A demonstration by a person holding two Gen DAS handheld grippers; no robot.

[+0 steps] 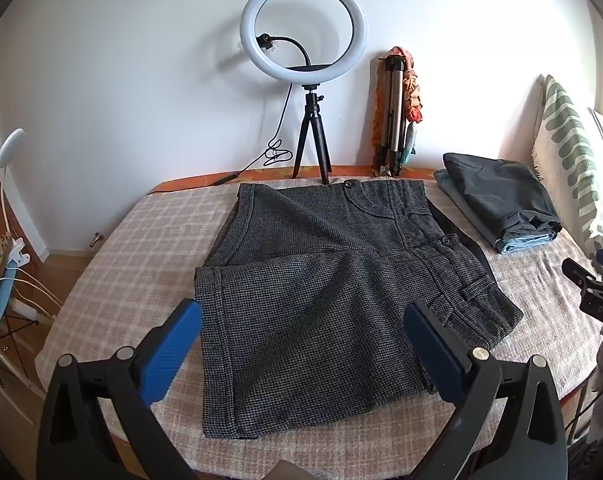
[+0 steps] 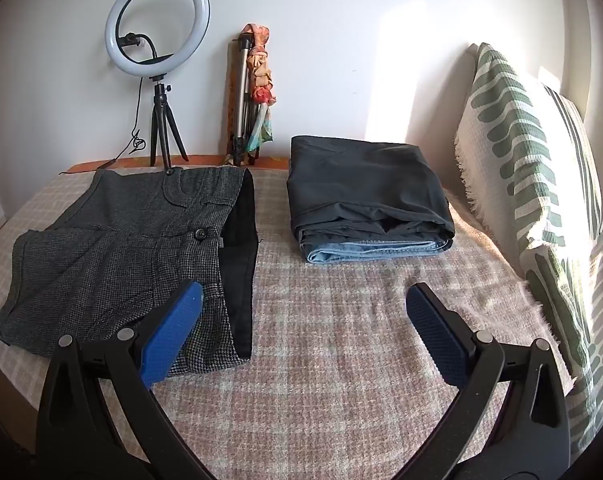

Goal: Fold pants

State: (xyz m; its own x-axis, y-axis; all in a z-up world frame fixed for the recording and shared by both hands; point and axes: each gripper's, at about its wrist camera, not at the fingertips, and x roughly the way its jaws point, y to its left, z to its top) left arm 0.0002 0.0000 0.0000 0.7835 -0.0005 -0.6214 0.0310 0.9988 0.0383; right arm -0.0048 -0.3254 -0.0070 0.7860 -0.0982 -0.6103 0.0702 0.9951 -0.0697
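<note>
Both grippers, left gripper (image 1: 303, 354) and right gripper (image 2: 305, 332), hang wide open and empty above the bed (image 2: 341, 320); grey tweed pants (image 1: 321, 280) lie folded mid-bed, beside a folded clothes stack (image 2: 369, 196) toward the pillow edge.

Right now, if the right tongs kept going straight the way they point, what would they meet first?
Probably the bare plaid blanket: the open right tongs aim between the grey tweed pants and the folded dark stack. Depth is uncertain.
</note>
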